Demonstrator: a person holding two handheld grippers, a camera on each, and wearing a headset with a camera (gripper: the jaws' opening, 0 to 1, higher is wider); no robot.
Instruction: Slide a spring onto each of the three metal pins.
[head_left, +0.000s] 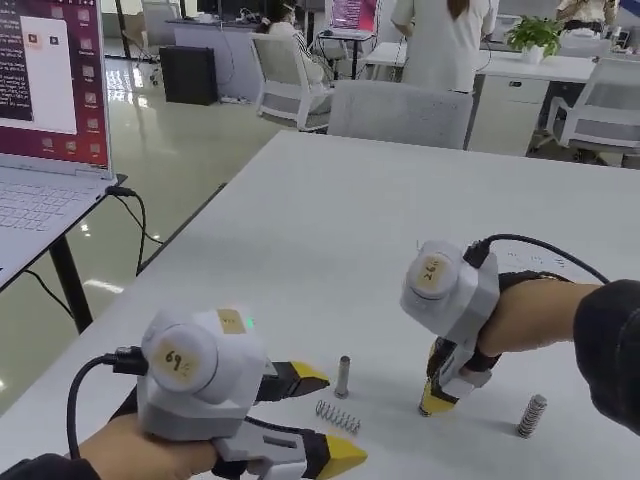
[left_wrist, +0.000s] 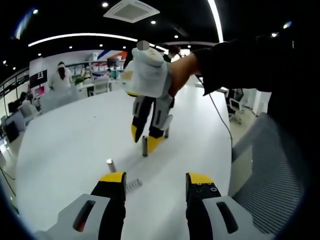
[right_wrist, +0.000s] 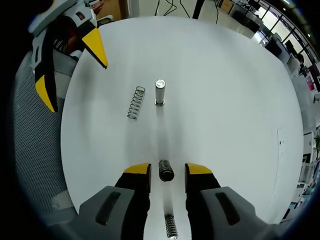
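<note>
On the white table (head_left: 300, 250) a bare metal pin (head_left: 343, 377) stands upright, and a loose spring (head_left: 338, 417) lies just in front of it. My left gripper (head_left: 338, 414) is open, its yellow tips on either side of that spring and above it; the loose spring (left_wrist: 132, 186) lies by its left jaw. My right gripper (right_wrist: 168, 170) points down and stands open around a second pin with a spring on it (right_wrist: 166, 171), not touching it. A third pin with a spring (head_left: 532, 415) stands further right.
An open laptop (head_left: 40, 100) sits on a separate desk at the left, with a cable hanging from it. A grey chair (head_left: 400, 110) stands at the table's far edge. Beyond it are more chairs, desks and a standing person (head_left: 440, 40).
</note>
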